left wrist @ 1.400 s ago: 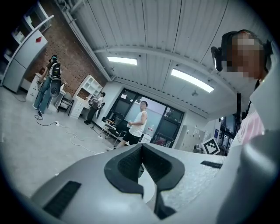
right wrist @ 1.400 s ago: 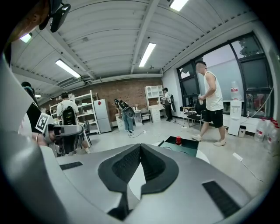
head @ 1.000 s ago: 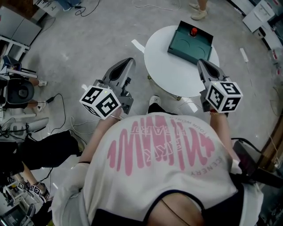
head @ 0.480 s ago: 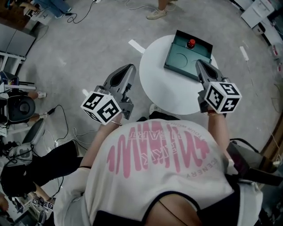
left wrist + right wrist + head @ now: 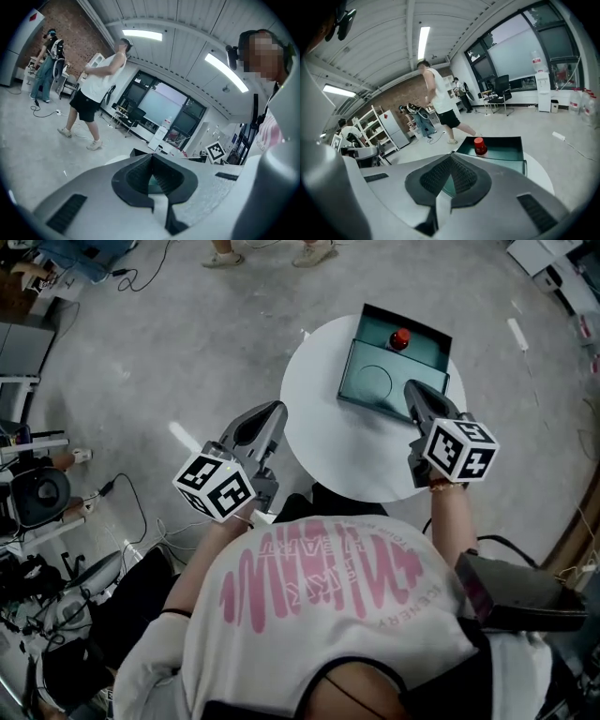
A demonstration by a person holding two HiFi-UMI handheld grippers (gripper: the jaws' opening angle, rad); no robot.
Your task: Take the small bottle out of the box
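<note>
Two closed, empty tools: left tool (image 5: 275,411), right tool (image 5: 411,388); small bottle (image 5: 400,338) stands upright in box (image 5: 423,356), cap up.

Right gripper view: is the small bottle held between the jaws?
No, the small bottle stands inside the green box, beyond the right gripper's shut, empty jaws.

open-topped box (image 5: 371,354) — way in from above; its walls ring the small bottle (image 5: 400,337).

You're wearing a white short-sleeved tee (image 5: 309,634) with pink wavy stripes and pink lettering across it.
</note>
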